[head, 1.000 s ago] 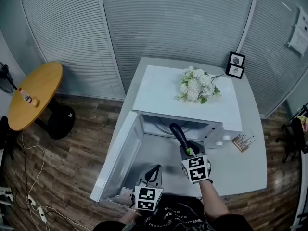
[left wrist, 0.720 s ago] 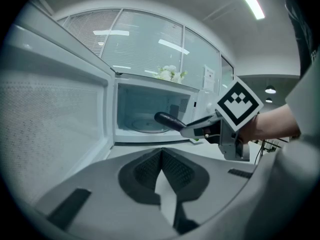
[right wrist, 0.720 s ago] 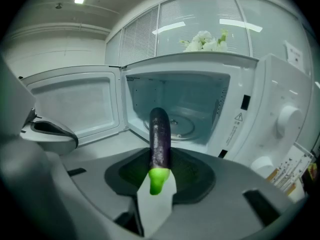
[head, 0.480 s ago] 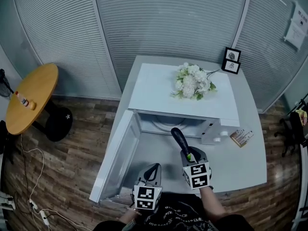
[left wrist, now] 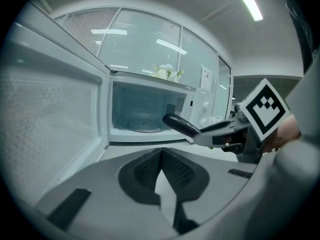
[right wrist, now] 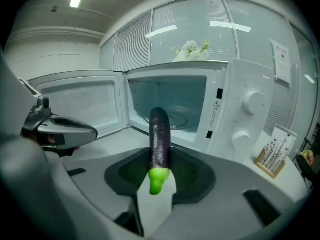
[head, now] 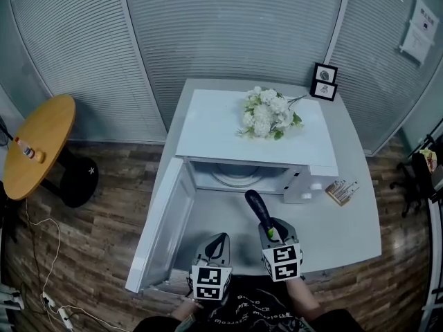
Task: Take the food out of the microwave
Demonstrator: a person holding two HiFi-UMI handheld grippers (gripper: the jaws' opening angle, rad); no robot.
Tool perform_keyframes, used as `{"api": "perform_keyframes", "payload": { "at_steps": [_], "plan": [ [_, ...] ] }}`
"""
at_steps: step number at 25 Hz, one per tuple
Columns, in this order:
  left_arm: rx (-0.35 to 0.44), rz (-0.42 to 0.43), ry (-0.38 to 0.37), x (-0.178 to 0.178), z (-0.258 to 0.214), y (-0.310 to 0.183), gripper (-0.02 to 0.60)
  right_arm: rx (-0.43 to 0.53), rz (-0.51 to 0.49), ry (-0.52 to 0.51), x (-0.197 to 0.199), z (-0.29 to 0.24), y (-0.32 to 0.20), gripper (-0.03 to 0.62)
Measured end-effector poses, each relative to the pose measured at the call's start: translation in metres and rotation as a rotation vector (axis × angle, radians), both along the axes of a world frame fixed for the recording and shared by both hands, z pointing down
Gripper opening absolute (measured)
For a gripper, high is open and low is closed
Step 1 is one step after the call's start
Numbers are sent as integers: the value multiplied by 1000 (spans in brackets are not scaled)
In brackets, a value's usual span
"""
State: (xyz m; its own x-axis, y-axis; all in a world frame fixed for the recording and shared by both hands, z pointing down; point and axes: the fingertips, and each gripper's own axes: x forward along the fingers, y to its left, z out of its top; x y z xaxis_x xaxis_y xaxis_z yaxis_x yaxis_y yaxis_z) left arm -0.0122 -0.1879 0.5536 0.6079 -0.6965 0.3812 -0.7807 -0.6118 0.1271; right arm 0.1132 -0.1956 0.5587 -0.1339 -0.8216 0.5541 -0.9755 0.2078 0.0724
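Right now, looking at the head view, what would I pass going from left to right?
round wooden table → open microwave door → left gripper → eggplant → picture frames → paper notice on the wall

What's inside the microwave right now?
Inside the microwave, only the glass turntable shows, nothing on it. The eggplant is outside, held in the right gripper, and covers part of the cavity floor in both gripper views.

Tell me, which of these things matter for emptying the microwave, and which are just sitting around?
Job: eggplant, held by the right gripper; microwave, door open.
Lying about: flowers, picture frames, small wooden holder, round side table with bottle.
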Motion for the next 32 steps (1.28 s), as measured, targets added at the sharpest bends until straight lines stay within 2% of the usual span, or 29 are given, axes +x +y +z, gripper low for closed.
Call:
{"api": "perform_keyframes", "payload": {
  "at_steps": [16,32],
  "plan": [
    [-19,40,-1,12,8,7,6,2,63,-37,4,12,38,127],
    [-22,54,-23,19,12,-1,6,19,96,-50,9,17,43,127]
  ]
}}
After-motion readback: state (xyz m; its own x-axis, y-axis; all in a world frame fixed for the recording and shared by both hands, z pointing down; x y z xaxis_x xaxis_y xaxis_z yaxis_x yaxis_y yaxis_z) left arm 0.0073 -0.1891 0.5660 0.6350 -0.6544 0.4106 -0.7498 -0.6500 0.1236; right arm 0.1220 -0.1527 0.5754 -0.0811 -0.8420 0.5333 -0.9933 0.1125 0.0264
